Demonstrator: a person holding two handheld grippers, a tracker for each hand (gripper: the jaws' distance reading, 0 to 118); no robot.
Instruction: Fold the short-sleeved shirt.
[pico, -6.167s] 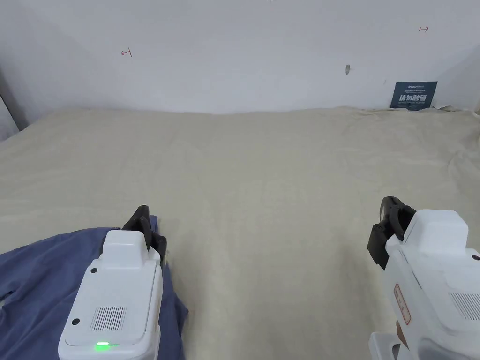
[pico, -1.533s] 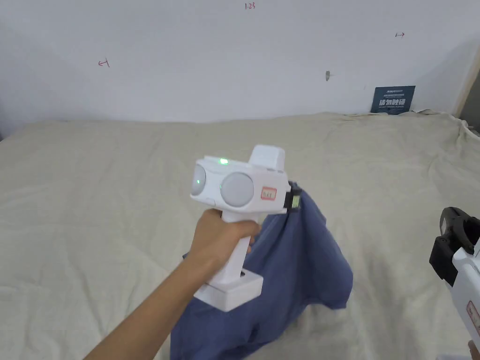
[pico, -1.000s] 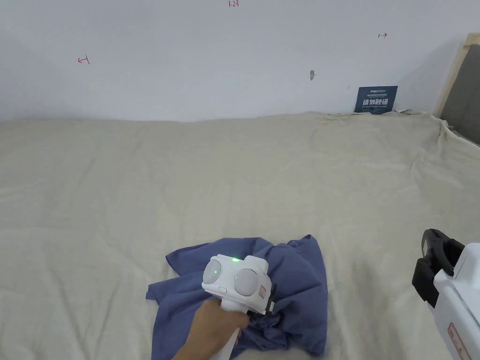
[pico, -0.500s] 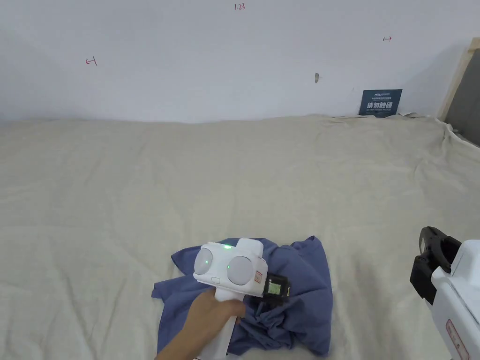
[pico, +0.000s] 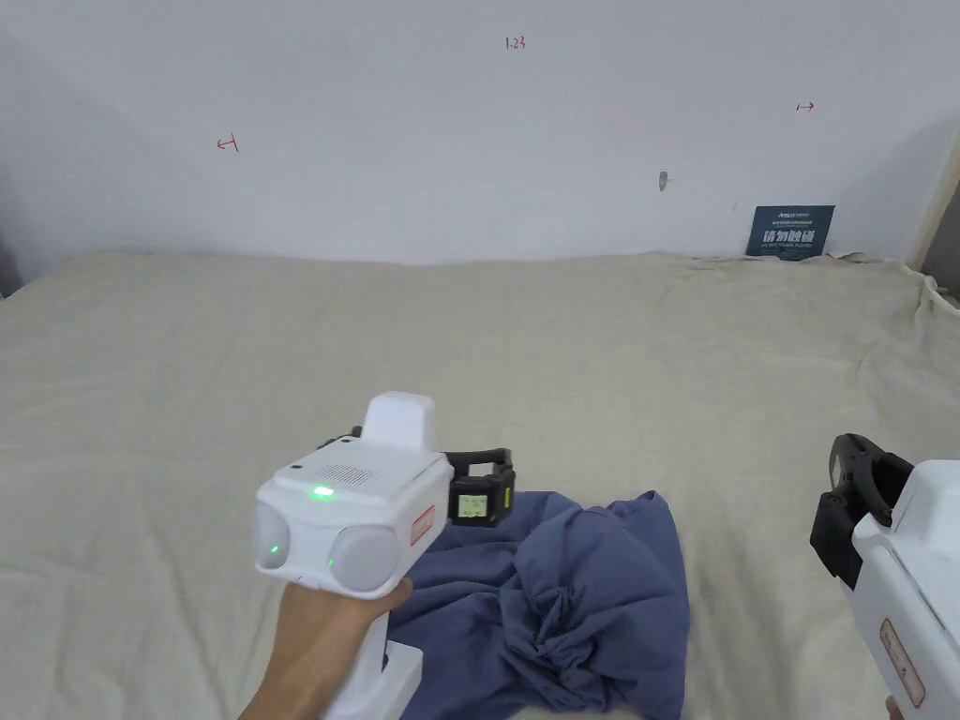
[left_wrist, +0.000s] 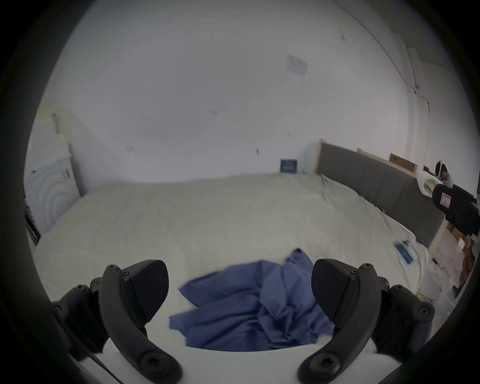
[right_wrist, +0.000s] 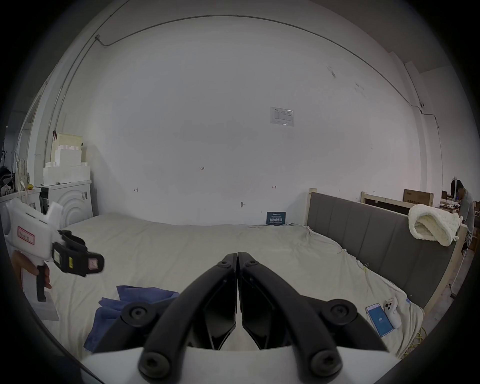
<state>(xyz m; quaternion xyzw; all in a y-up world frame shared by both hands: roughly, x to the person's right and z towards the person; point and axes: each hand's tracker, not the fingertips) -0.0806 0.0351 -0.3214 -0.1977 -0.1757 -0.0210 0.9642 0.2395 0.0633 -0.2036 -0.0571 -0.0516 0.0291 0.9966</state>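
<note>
A blue short-sleeved shirt (pico: 562, 600) lies crumpled in a heap on the beige bed sheet (pico: 525, 356), near the front edge. My left gripper (pico: 480, 487) hovers above the shirt's left part, held in a hand, its jaws wide open and empty; in the left gripper view (left_wrist: 239, 288) the shirt (left_wrist: 254, 306) lies below and between the jaws. My right gripper (pico: 848, 506) is off to the right of the shirt, over bare sheet, with its jaws pressed together on nothing (right_wrist: 237, 262). The shirt (right_wrist: 124, 309) shows low on the left in the right gripper view.
The bed runs back to a white wall with a small blue sign (pico: 792, 231). A grey headboard (right_wrist: 376, 241) with a white blanket (right_wrist: 433, 226) lines the right side. A phone (right_wrist: 379, 323) and a small white device (right_wrist: 392, 314) lie at the bed's right corner. A washing machine (right_wrist: 70, 205) stands far left.
The left gripper carried the shirt from the left to the bed's middle, lowered it into a heap, let go and has now lifted off it, open. The right gripper stayed put.
</note>
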